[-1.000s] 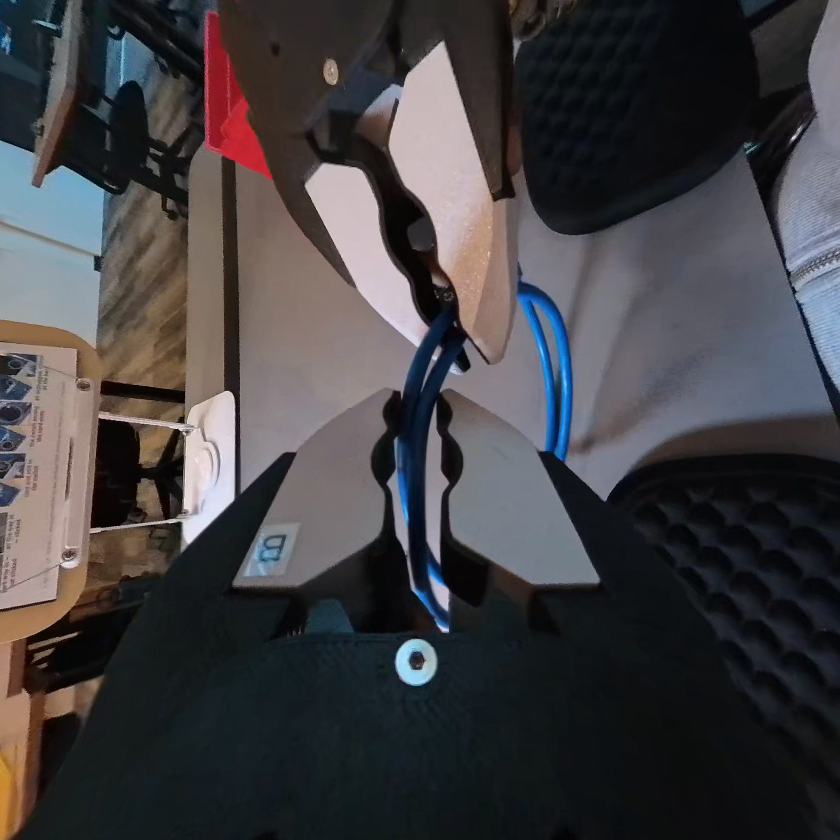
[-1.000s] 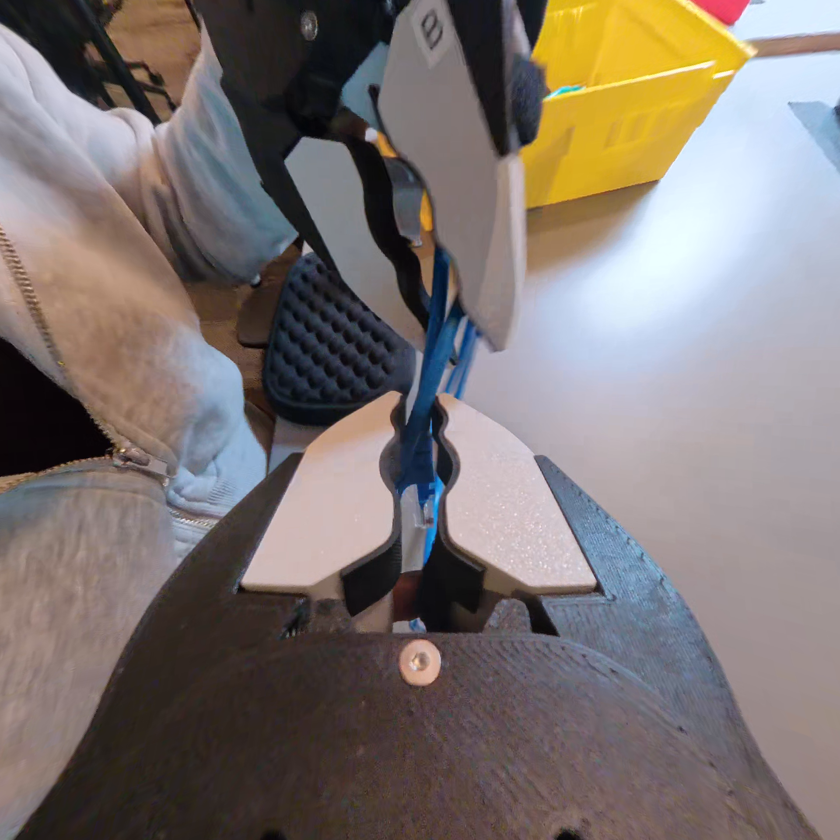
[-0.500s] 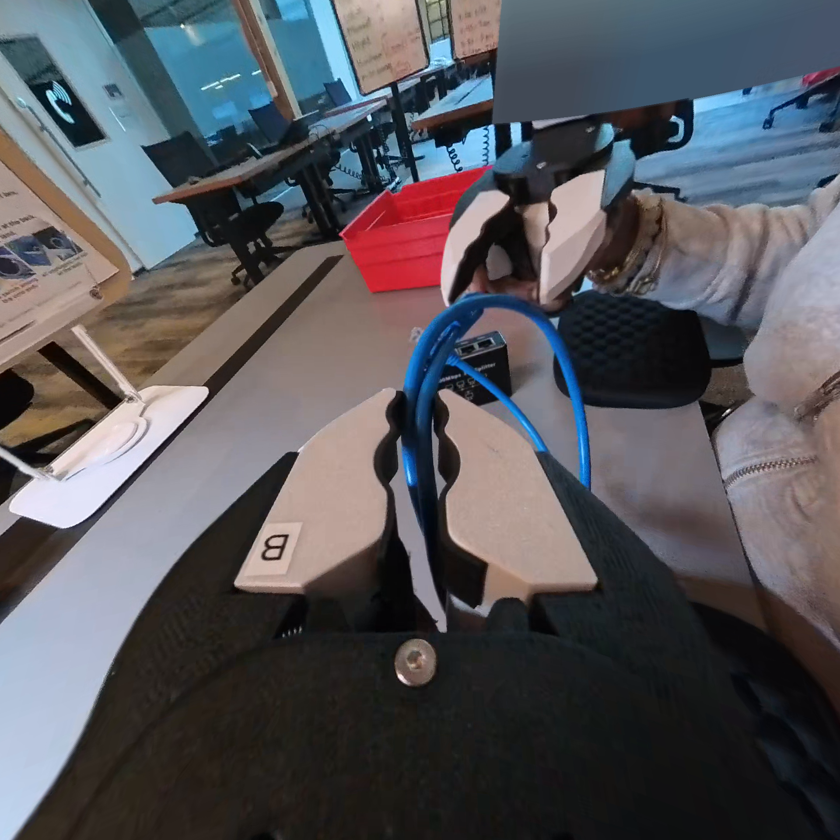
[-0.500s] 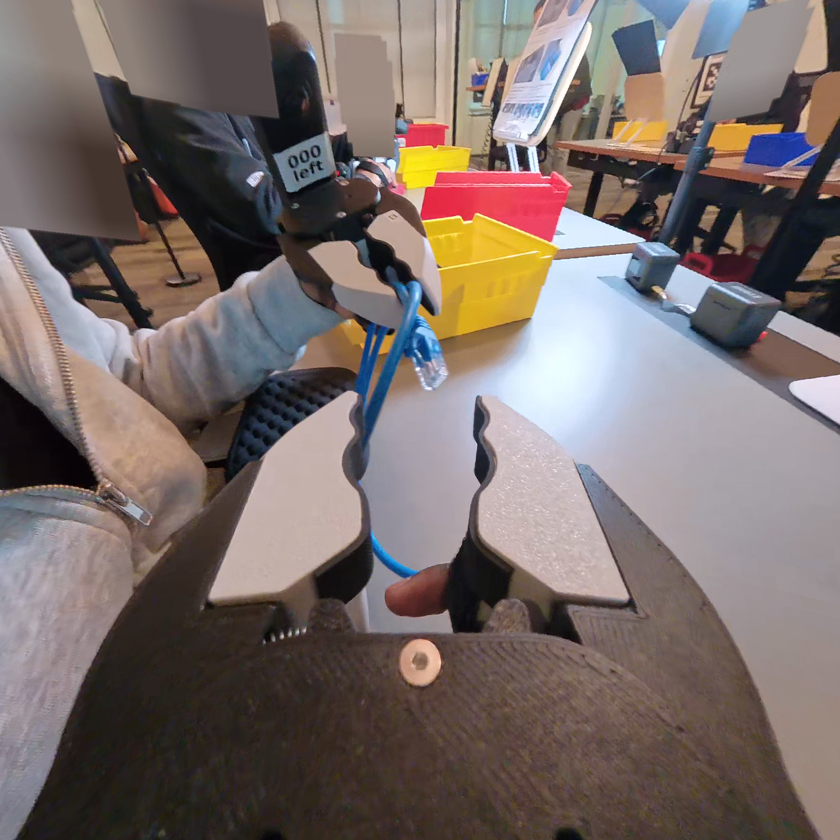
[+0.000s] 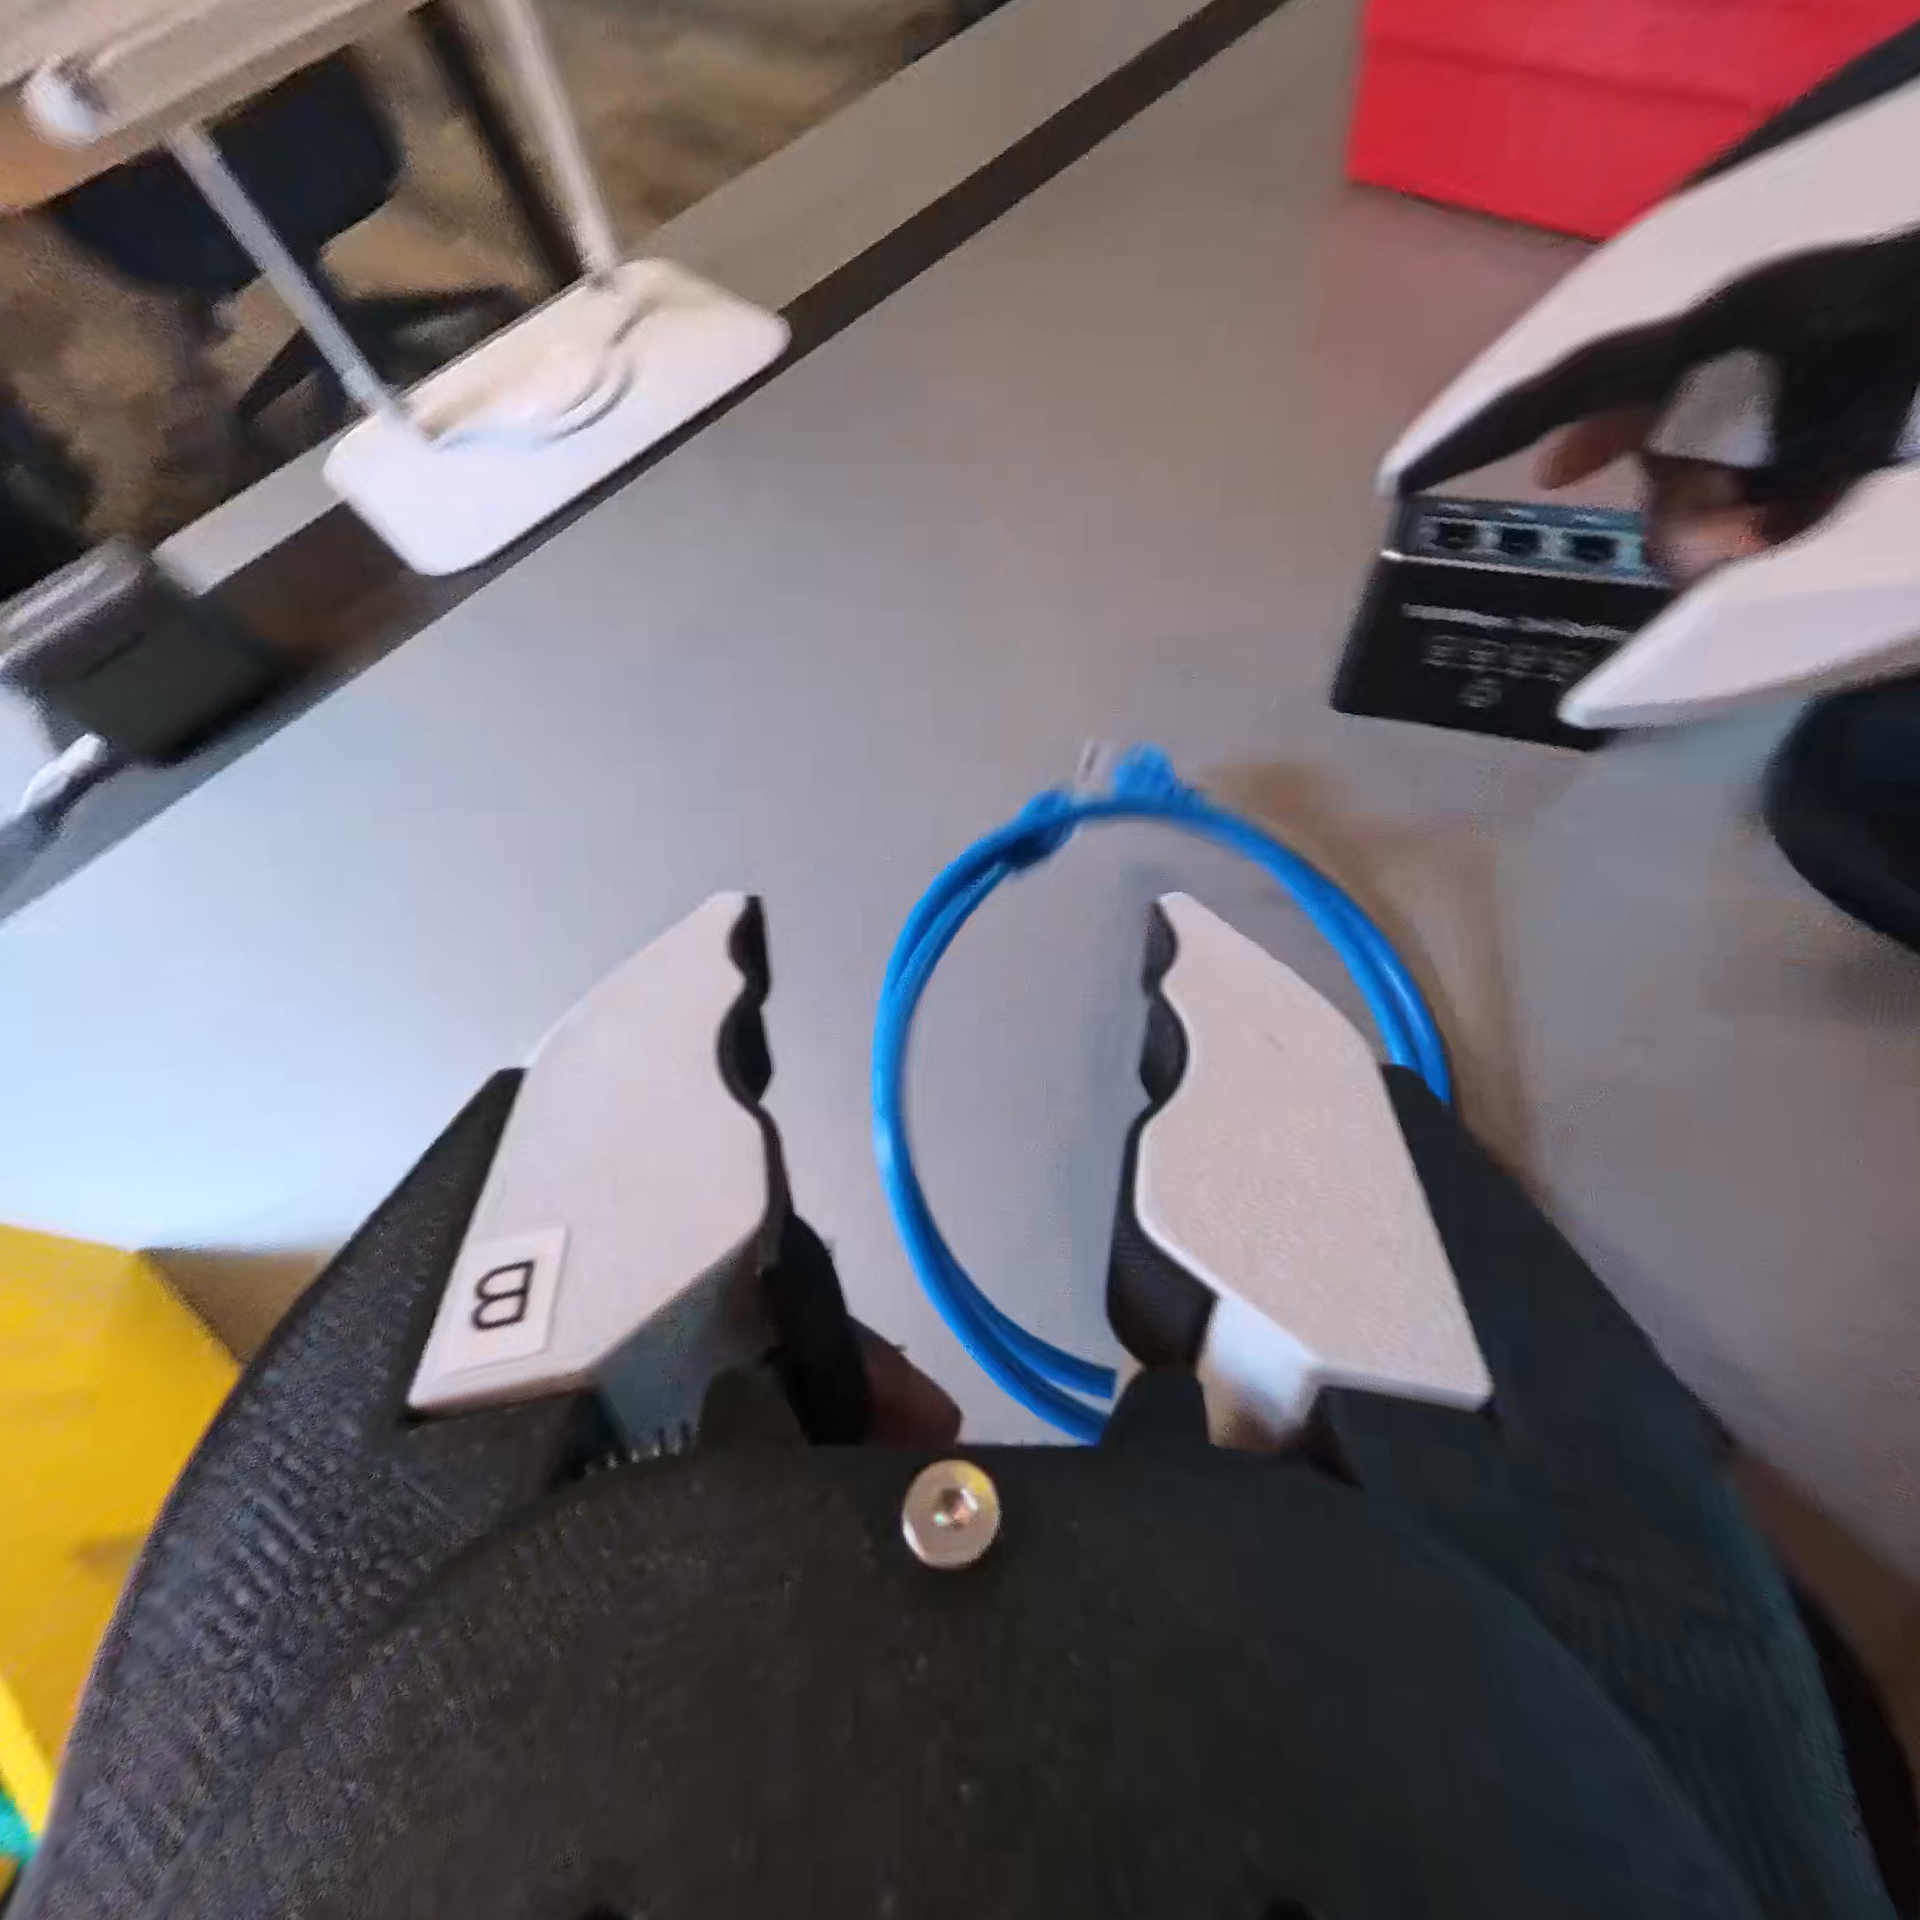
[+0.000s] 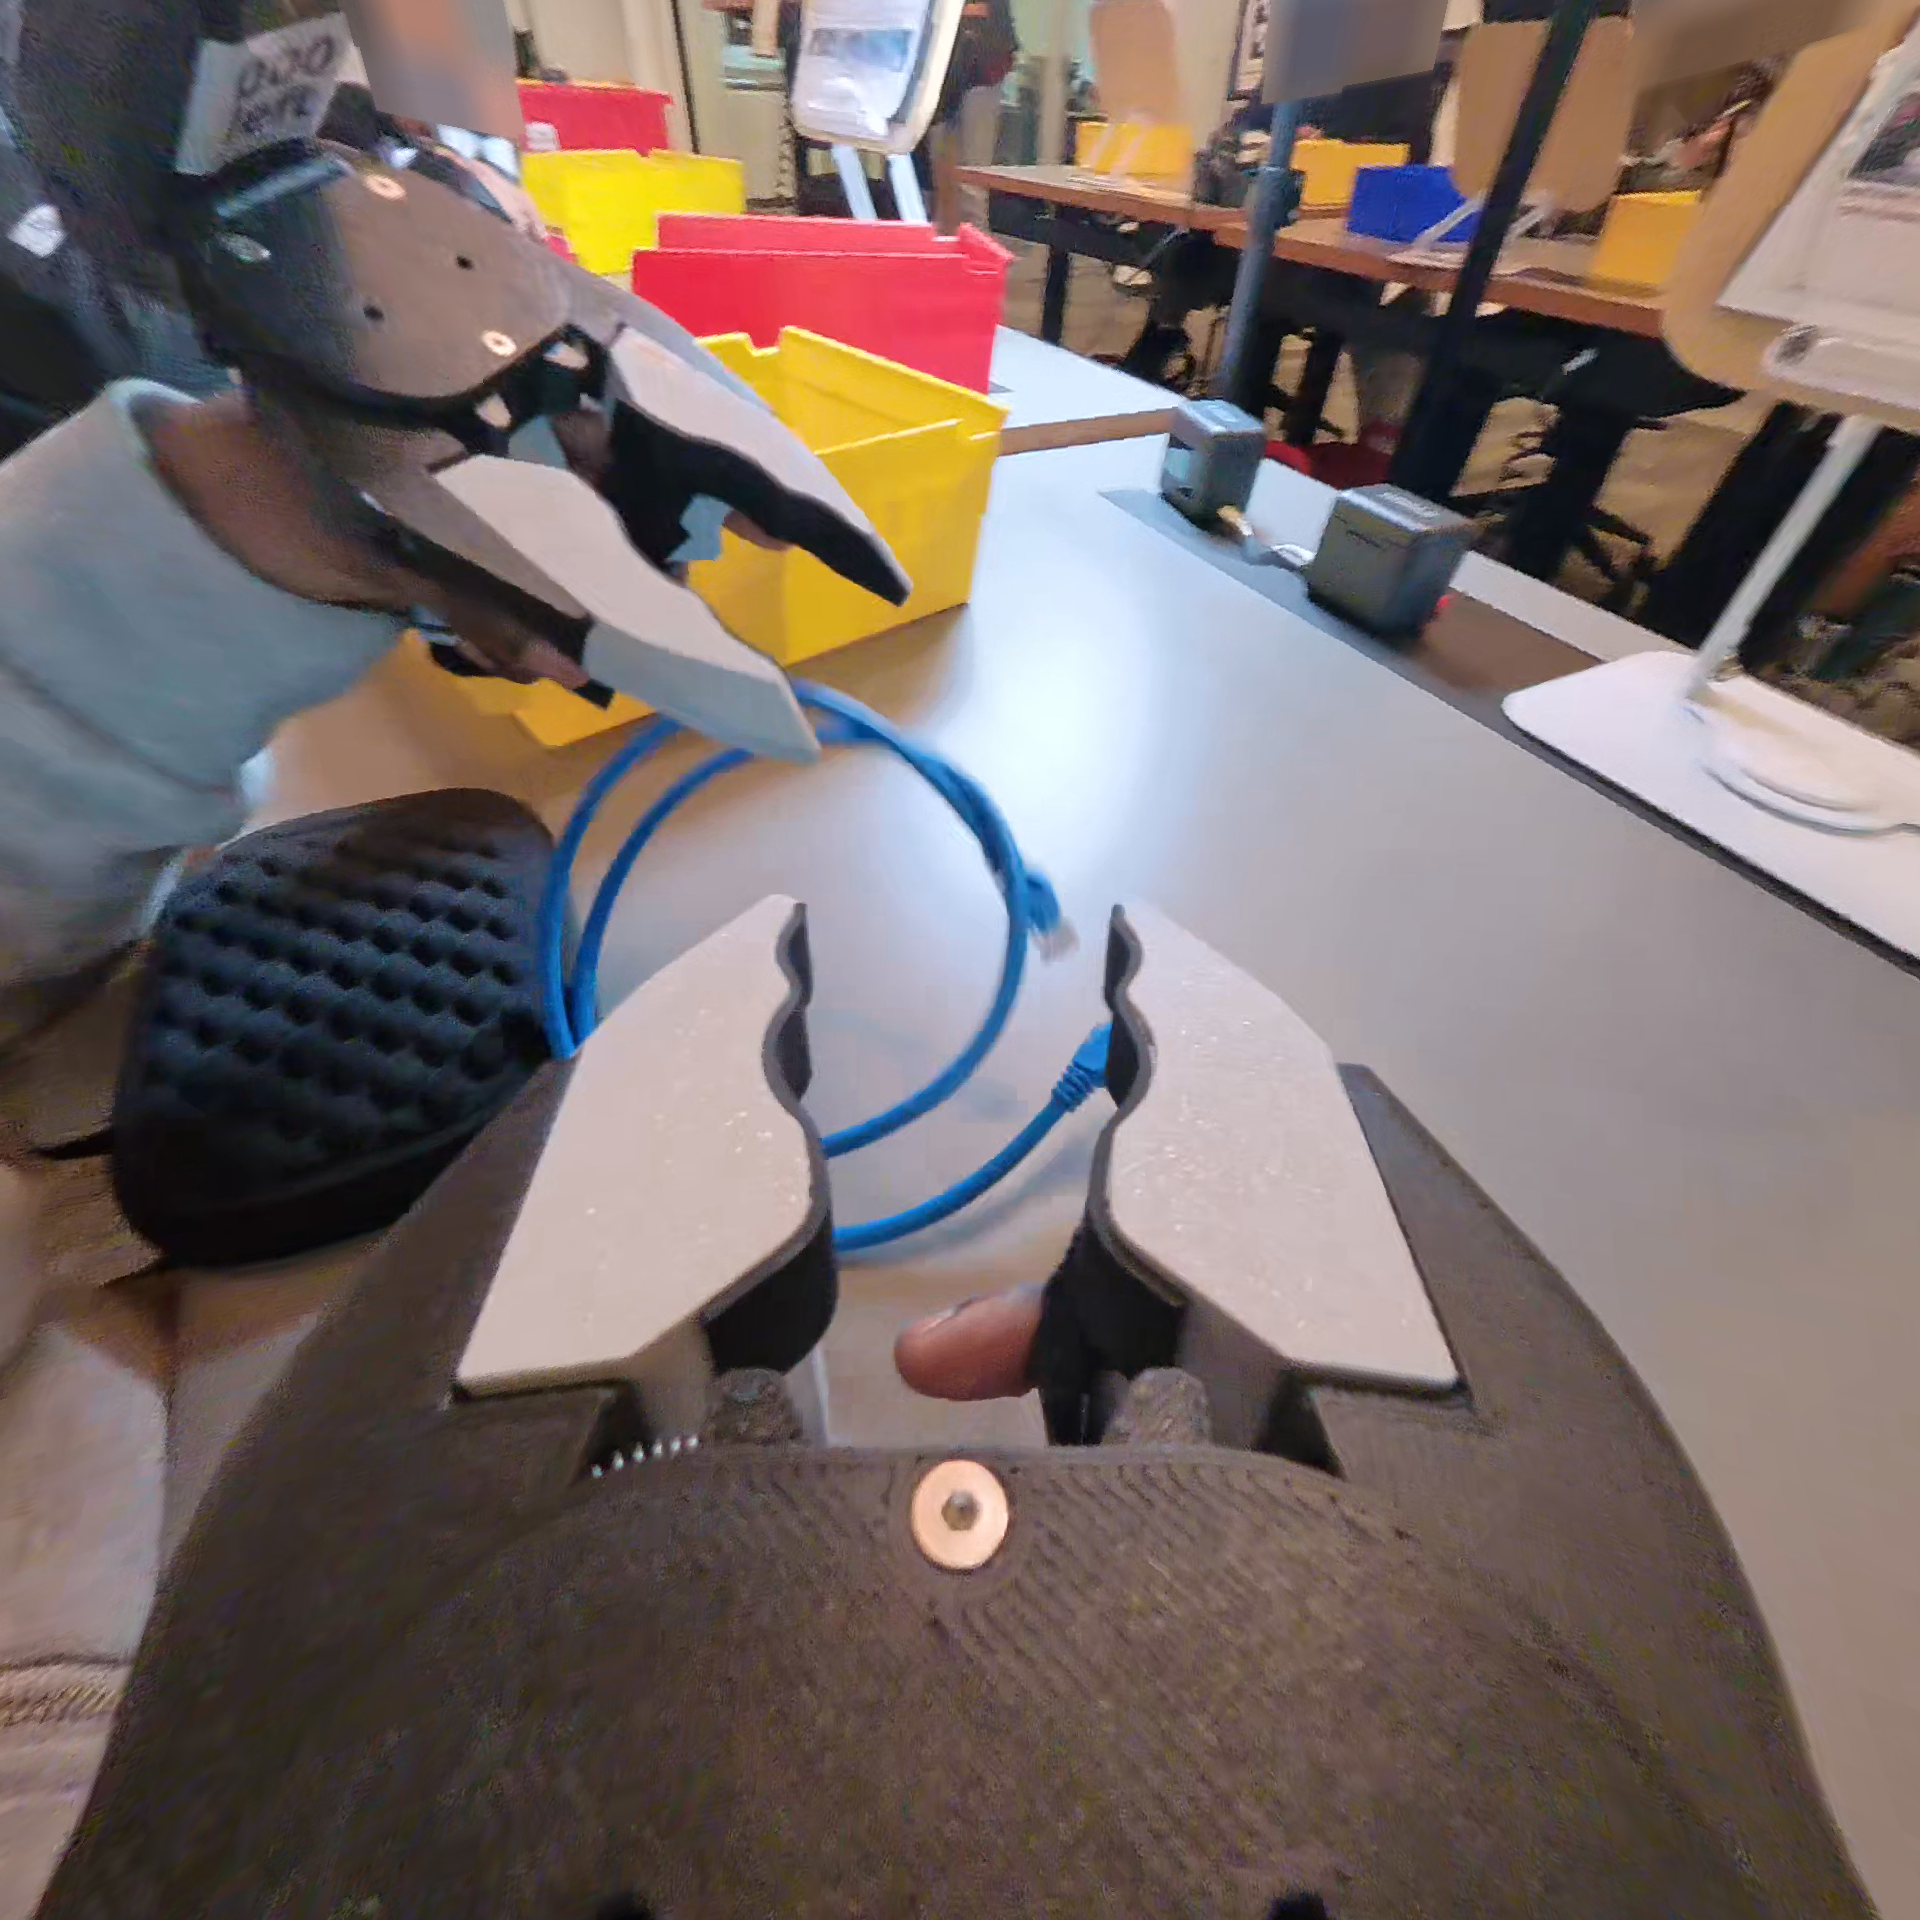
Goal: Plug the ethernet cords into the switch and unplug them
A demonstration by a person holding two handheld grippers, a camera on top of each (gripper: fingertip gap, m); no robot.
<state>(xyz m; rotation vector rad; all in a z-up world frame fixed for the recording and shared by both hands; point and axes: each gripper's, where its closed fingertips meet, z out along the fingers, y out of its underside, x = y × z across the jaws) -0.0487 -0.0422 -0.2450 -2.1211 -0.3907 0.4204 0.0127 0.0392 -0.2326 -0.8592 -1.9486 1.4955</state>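
Left wrist view, left to right: yellow bin (image 5: pixel 94 1382) at lower left edge; white stand base (image 5: pixel 561 416) upper left on grey table (image 5: pixel 727 675); left tool (image 5: pixel 951 914) at bottom centre w/ jaws spread wide, gripping nothing; blue ethernet cord (image 5: pixel 904 1049) coiled in a loop on table between & just past its fingers, plug end (image 5: pixel 1138 774) at top of loop; black switch (image 5: pixel 1496 613) at right, ports facing camera; right tool (image 5: pixel 1486 597) enters from right edge, jaws apart, its fingers framing the switch, touching or not can't tell (blurred); red bin (image 5: pixel 1579 114) upper right.

Right wrist view, left to right: grey sleeve (image 6: pixel 135 603) at left edge; black textured pad (image 6: pixel 312 1018) mid-left; left tool (image 6: pixel 847 670) upper left, above the cord loop (image 6: pixel 997 831); yellow bin (image 6: pixel 883 499) behind it; right tool (image 6: pixel 956 935) at bottom centre, jaws wide open, empty; second plug end (image 6: pixel 1086 1060) just beside its right finger.
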